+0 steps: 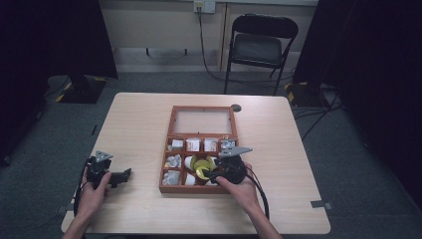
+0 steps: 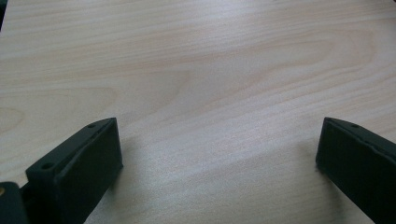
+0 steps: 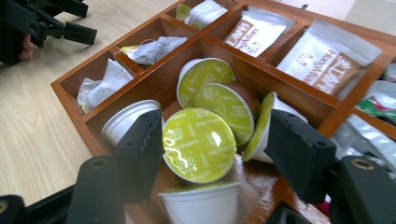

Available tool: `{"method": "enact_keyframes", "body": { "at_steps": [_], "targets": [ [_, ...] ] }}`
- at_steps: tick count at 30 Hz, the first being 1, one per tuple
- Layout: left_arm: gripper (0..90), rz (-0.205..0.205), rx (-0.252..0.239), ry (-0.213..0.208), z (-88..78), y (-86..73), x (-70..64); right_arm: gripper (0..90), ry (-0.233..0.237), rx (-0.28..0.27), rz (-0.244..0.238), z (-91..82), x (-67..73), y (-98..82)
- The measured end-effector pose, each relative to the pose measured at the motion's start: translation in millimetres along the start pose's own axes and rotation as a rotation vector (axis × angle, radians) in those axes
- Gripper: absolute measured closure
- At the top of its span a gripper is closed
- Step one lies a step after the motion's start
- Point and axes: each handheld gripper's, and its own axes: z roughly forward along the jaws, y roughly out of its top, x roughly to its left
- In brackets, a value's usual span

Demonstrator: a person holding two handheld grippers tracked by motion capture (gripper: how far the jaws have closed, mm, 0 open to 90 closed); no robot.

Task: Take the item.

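An open wooden box (image 1: 162, 175) with several compartments sits mid-table, its glass lid (image 1: 203, 122) folded back. One compartment (image 3: 154, 81) holds several white capsules with green lids. My right gripper (image 1: 207, 174) reaches into it, jaws half apart. A green-lidded capsule (image 3: 198, 144) lies between the jaws: the left jaw is at its rim and a gap shows before the right one. Another white capsule (image 3: 201, 205) sits below it. My left gripper (image 1: 125, 174) rests open over bare table (image 2: 219, 70) left of the box, nothing between its jaws (image 2: 219, 149).
Other compartments hold tea sachets (image 3: 327, 60) and crumpled white packets (image 3: 100, 86). The person's left hand and its gripper (image 3: 42, 23) lie beyond the box's corner. A folding chair (image 1: 259, 45) stands behind the table. A round cable port (image 1: 236, 107) is by the lid.
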Motion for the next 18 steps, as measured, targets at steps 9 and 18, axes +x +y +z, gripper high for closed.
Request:
{"method": "enact_keyframes", "body": {
  "at_steps": [9, 18],
  "targets": [
    [0.0, 0.000, -0.002, 0.001, 0.1, -0.1, -0.1, 37.5, 0.012, 0.020, -0.011, 11.1, 3.7, 1.4],
    [0.0, -0.001, -0.003, 0.001, -0.1, -0.3, -0.3, 35.5, 0.011, 0.056, -0.018, 26.6, 9.3, 1.5]
  ]
}}
